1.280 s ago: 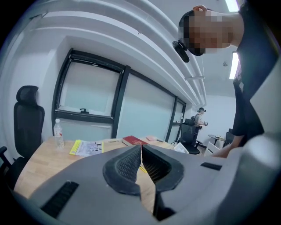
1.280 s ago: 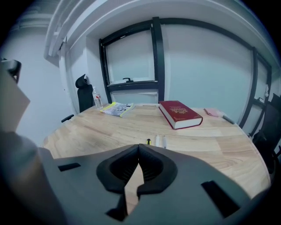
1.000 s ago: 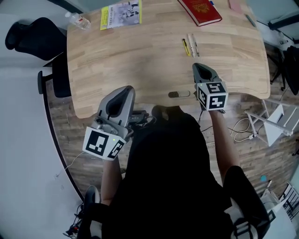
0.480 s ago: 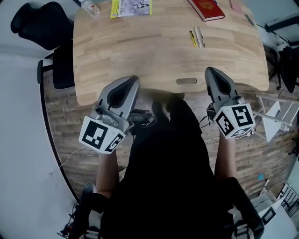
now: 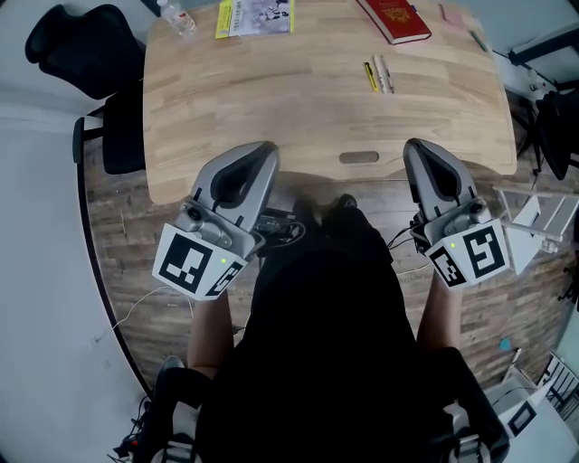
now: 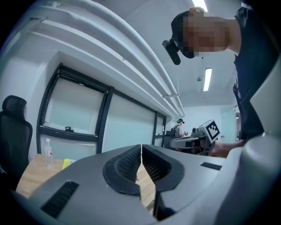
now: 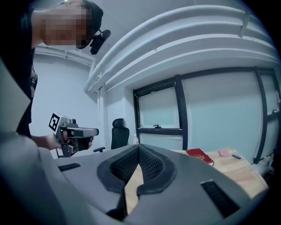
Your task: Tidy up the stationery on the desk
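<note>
Two pens, one yellow (image 5: 370, 75) and one white (image 5: 383, 73), lie side by side on the wooden desk (image 5: 271, 90). A red book (image 5: 393, 20) (image 7: 199, 154), a pink note (image 5: 451, 14) (image 7: 224, 153) and a dark pen (image 5: 478, 40) are at the far right. A yellow-and-white booklet (image 5: 254, 16) lies far left. My left gripper (image 5: 262, 150) (image 6: 141, 151) and right gripper (image 5: 416, 145) (image 7: 138, 150) hover at the desk's near edge, both shut with nothing between the jaws, well short of the pens.
A clear water bottle (image 5: 176, 15) (image 6: 48, 154) stands at the far left corner. A black office chair (image 5: 86, 45) (image 7: 119, 132) sits left of the desk. An oval slot (image 5: 359, 157) marks the near edge. Cables (image 5: 479, 244) and a white rack lie on the floor at right.
The right gripper has drawn back from over the desk near the pens to the near edge and risen. The left gripper has lifted slightly. Both stayed shut.
</note>
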The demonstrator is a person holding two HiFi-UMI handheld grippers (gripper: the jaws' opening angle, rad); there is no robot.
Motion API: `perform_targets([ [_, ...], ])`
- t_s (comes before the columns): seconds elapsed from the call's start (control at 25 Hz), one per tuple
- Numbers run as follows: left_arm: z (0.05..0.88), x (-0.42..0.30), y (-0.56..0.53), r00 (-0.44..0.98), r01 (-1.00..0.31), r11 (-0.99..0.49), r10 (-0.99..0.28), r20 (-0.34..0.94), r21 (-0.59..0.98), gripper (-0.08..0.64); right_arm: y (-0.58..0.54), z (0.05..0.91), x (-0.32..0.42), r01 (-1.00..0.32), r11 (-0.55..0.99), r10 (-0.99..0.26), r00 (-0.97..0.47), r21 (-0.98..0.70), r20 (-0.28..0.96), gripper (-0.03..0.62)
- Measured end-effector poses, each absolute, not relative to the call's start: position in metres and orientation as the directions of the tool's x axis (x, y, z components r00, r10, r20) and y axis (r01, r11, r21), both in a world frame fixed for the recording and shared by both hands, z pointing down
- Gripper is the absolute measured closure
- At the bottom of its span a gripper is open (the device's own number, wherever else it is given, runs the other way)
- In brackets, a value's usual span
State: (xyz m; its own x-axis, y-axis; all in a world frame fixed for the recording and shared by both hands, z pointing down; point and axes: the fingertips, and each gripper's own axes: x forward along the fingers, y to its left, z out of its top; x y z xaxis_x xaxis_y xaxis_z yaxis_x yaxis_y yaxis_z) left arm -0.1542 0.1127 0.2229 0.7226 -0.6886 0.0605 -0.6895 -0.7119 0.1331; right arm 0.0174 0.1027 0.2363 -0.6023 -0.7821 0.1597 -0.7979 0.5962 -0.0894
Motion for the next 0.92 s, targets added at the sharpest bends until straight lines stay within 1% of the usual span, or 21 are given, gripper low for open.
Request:
perform_targets([
  [0.24,0.219,-0.146,0.115,0.730,-0.680,-0.719,-0.681,0.050,0.144,0.523,0.106,0.238,0.016,-0.792,0.599,-0.776,-0.610,-0.115,0.158,0.572],
  [0.92,0.226,-0.145,0.125,0.733,-0.680,-0.722,-0.675,0.083,0.130,0.523,0.115,0.248,0.005,-0.768,0.631,-0.748,-0.639,-0.105,0.181,0.572],
])
